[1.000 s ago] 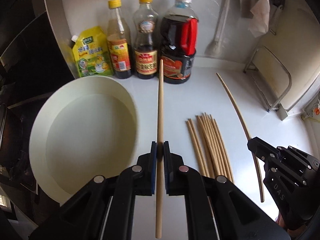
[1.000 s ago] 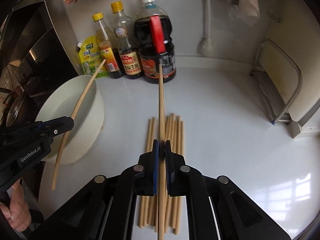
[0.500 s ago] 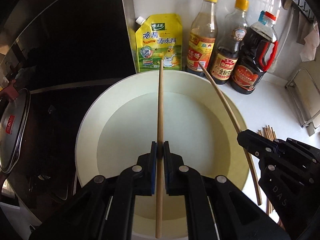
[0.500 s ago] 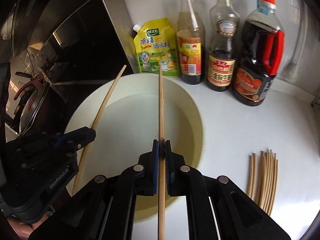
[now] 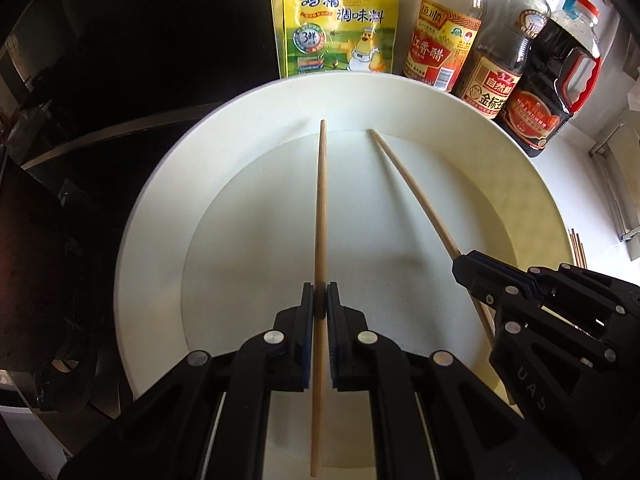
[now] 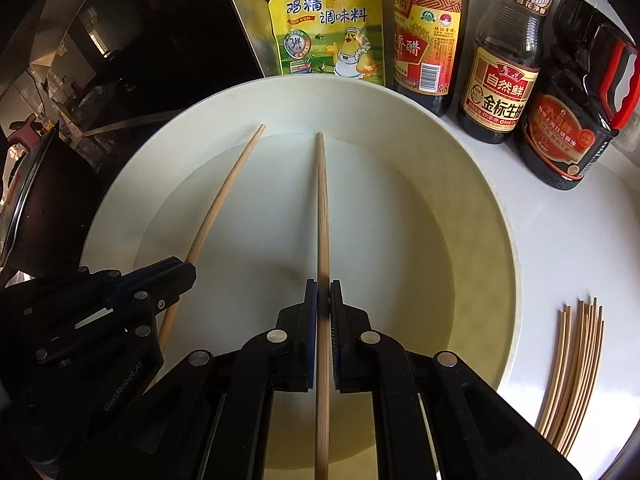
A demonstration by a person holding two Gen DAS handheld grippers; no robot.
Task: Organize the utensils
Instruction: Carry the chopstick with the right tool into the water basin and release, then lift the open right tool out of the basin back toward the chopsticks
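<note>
My left gripper [image 5: 320,300] is shut on one wooden chopstick [image 5: 321,208], held inside the big white bowl [image 5: 168,208] with its tip near the far wall. My right gripper [image 6: 323,296] is shut on a second chopstick [image 6: 322,208], also down in the bowl [image 6: 472,184]. The two chopsticks lie side by side, tips apart. In the left wrist view the right gripper [image 5: 464,270] and its chopstick [image 5: 412,192] show at right. In the right wrist view the left gripper [image 6: 184,276] and its chopstick [image 6: 224,196] show at left. A bundle of several chopsticks [image 6: 572,372] lies on the counter right of the bowl.
A yellow seasoning pouch [image 6: 324,24], a vinegar bottle [image 6: 424,36], a soy sauce bottle [image 6: 500,76] and a dark jug with a red handle [image 6: 576,116] stand just behind the bowl. A black stove [image 5: 80,120] and a pot lid [image 6: 20,208] lie to the left.
Both grippers have carried their chopsticks left from above the counter bundle to the bowl and lowered them into it. Both stay shut.
</note>
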